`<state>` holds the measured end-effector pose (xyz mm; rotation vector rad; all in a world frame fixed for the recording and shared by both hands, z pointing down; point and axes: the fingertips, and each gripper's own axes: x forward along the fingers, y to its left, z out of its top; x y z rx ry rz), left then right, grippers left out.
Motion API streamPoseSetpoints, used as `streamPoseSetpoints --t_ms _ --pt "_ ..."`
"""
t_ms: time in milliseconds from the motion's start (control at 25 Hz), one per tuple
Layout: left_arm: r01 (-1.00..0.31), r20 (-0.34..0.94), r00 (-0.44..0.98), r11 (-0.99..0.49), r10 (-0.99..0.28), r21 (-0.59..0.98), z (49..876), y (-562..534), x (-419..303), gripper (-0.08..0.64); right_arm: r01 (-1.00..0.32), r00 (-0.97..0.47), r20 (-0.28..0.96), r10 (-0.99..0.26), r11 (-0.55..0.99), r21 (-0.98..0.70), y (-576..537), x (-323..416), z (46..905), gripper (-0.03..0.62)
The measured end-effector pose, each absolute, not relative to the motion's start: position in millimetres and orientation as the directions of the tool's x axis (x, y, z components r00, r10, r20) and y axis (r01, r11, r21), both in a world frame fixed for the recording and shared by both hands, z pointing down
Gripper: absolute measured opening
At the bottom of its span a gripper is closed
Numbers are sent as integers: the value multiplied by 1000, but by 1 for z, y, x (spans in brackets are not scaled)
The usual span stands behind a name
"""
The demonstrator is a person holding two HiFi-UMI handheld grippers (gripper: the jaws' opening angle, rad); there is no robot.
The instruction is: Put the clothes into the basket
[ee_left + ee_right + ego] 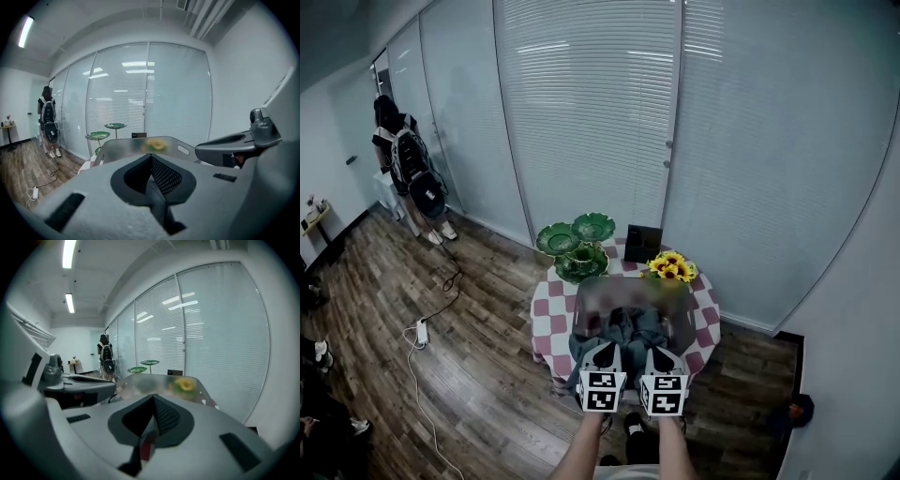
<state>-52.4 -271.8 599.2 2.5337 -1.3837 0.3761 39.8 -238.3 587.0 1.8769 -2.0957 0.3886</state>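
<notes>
A heap of dark blue-grey clothes (pixel 630 330) lies at the near edge of a small table with a red-and-white checked cloth (pixel 551 314). Behind the heap stands a translucent grey basket (pixel 584 302), also seen in the left gripper view (pixel 123 148) and the right gripper view (pixel 140 383). My left gripper (pixel 601 354) and right gripper (pixel 662 359) hover side by side just in front of the clothes. Both are shut, the left's jaws (pixel 151 157) and the right's (pixel 153 397) meeting with nothing between them.
Green leaf-shaped dishes (pixel 577 246), a black frame (pixel 643 242) and sunflowers (pixel 673 268) stand at the table's far side. A glass wall with blinds rises behind. A person with a backpack (pixel 408 173) stands far left. A power strip with cable (pixel 422 330) lies on the wood floor.
</notes>
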Motion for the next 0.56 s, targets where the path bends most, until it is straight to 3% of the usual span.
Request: streamPoseSetpoints --t_ms 560 --pt "-840 239 532 -542 -812 28 567 -278 -47 14 -993 -105 348 -931 119 18 -239 41 564 21"
